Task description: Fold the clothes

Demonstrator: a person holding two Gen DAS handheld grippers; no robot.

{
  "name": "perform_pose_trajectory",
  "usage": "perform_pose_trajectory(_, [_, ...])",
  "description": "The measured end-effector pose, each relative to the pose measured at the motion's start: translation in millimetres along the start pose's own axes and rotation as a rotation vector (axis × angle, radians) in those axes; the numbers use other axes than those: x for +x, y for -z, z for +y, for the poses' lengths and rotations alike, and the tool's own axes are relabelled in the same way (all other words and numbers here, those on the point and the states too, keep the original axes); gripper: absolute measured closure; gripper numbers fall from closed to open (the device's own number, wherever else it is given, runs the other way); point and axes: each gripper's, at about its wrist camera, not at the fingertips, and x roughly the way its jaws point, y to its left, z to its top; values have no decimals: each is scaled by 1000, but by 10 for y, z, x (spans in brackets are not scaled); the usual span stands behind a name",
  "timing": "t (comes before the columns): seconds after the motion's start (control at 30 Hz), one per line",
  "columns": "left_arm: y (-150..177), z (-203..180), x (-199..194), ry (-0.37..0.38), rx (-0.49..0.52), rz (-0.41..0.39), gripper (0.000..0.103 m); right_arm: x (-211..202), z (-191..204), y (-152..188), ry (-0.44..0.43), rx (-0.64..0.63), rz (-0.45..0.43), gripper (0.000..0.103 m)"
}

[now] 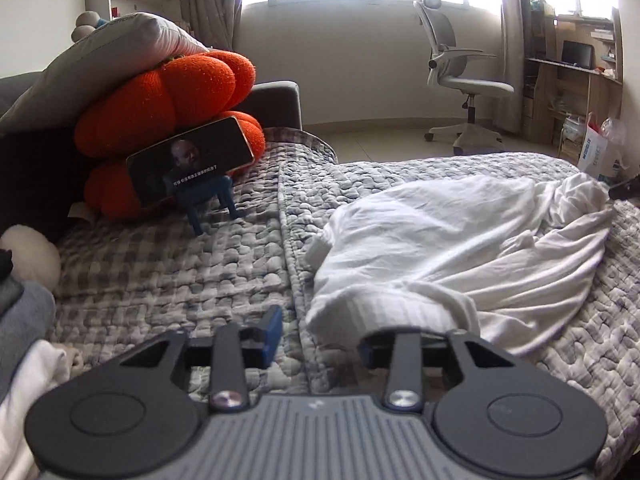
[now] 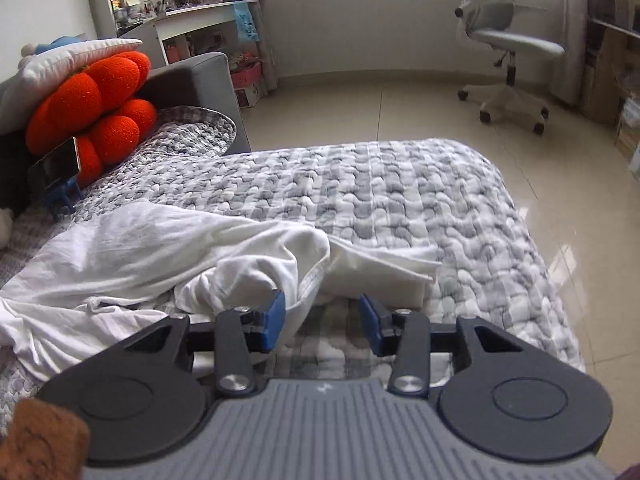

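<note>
A white garment (image 1: pixel 460 240) lies crumpled on the grey checked quilt (image 1: pixel 180 272) of the bed. My left gripper (image 1: pixel 320 340) hovers low at its near edge. The jaws stand apart with only quilt between them, and the thick white hem (image 1: pixel 380 308) drapes over the tip of the right finger. In the right wrist view the same white garment (image 2: pixel 160 248) spreads to the left. My right gripper (image 2: pixel 322 322) is open at its bunched end. A fold of cloth (image 2: pixel 308 280) hangs beside the left pad (image 2: pixel 274 320), and neither pad presses on it.
An orange plush cushion (image 1: pixel 168 96) props a phone (image 1: pixel 188 160) on a small blue stand at the bed's left. A grey pillow (image 1: pixel 100 48) lies on top. More clothes (image 1: pixel 24 360) pile at the near left. The bed's right edge (image 2: pixel 532 240) drops to tiled floor with an office chair (image 2: pixel 508 40).
</note>
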Motion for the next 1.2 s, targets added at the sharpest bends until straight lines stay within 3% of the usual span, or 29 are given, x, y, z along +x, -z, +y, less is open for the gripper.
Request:
perform_pose_trajectory(0.2, [11, 315, -188, 3, -137, -10, 34, 11, -45, 81, -48, 41, 29, 55])
perform_pose_trajectory(0.3, [60, 458, -198, 0, -209, 8, 34, 50, -74, 125, -59, 35, 55, 51])
perform_pose_trajectory(0.37, [77, 532, -190, 35, -273, 6, 33, 70, -81, 149, -60, 29, 61, 48])
perform_pose_trajectory(0.43, [81, 593, -173, 80, -352, -10, 26, 76, -95, 158, -85, 44, 54, 38])
perform_pose_trajectory(0.57, [79, 481, -35, 120, -401, 21, 21, 189, -74, 109, -144, 90, 46, 39])
perform_pose_trajectory(0.6, [79, 405, 4, 131, -389, 34, 21, 222, -33, 97, -145, 76, 46, 52])
perform_pose_trajectory(0.63, [80, 329, 43, 142, -376, 46, 21, 229, 21, 78, -143, 46, 40, 80])
perform_pose_trajectory(0.67, [81, 249, 83, 138, -357, 60, 21, 215, 65, 62, -146, 32, 28, 90])
perform_pose_trajectory(0.7, [80, 172, 131, 135, -341, 77, 23, 196, 105, 46, -147, 20, 15, 94])
perform_pose_trajectory(0.77, [83, 63, 237, 132, -320, 124, 47, 78, 136, 11, -125, 9, -28, 96])
perform_pose_trajectory(0.8, [75, 9, 288, 124, -313, 154, 72, -19, 129, -5, -122, 14, -54, 96])
perform_pose_trajectory(0.83, [66, -16, 308, 127, -309, 164, 84, -149, 109, -20, -131, 22, -76, 96])
perform_pose_trajectory(0.9, [39, -12, 260, 144, -321, 147, 94, -462, 68, -50, -147, 30, -124, 96])
perform_pose_trajectory(1.1, [12, 1, 75, 222, -357, 118, 94, -1703, 109, 7, -114, -28, -286, 96])
perform_pose_trajectory(1.17, [44, -42, 62, 231, -340, 135, 90, -1755, 158, 90, -30, -80, -262, 95])
perform_pose_trajectory(1.2, [58, -35, 71, 215, -342, 141, 78, -1656, 155, 143, 11, -112, -222, 91])
